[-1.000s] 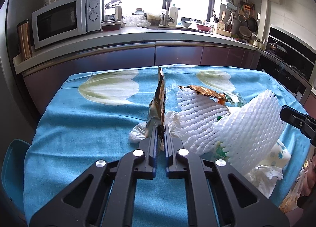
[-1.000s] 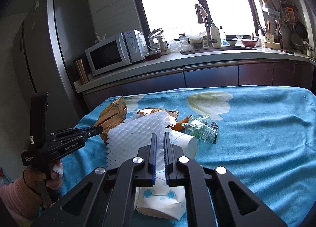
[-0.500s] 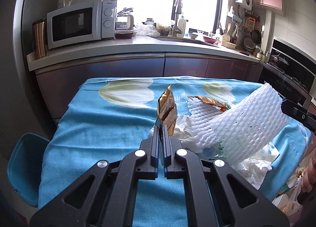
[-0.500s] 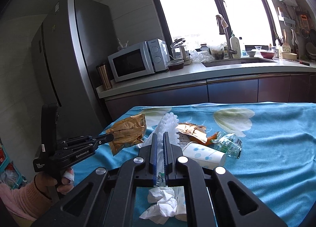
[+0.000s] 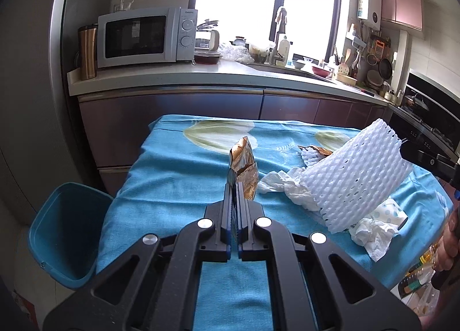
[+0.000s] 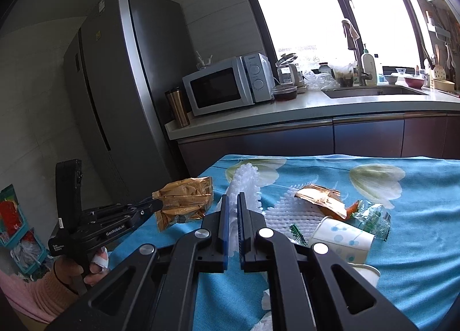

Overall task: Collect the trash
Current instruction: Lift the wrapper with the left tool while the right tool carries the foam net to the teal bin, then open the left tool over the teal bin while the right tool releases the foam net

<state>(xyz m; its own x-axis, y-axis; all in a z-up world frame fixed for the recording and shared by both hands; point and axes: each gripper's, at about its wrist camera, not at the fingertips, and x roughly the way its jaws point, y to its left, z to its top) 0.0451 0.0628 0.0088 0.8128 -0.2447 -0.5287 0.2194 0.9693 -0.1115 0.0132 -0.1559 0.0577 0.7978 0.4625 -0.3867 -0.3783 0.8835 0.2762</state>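
L gripper (image 5: 234, 190) pinches the gold snack wrapper (image 5: 243, 167) by its edge, R gripper (image 6: 233, 201) clamps the white foam net (image 5: 355, 178) — both held above the table (image 5: 172, 175). Blue bin (image 5: 61, 233) sits just off the table's left corner (likely drop spot), w/ tissues and paper cup (image 6: 342, 237) left on the cloth.

Two foam nets (image 5: 356, 175), two gold wrappers (image 6: 184, 201), two paper cups (image 6: 342, 239).

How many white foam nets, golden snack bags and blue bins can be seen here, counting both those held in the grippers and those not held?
White foam nets: 2 (held net, lying net)
Golden snack bags: 2 (held bag, lying bag)
Blue bins: 1 (bin)
Total: 5
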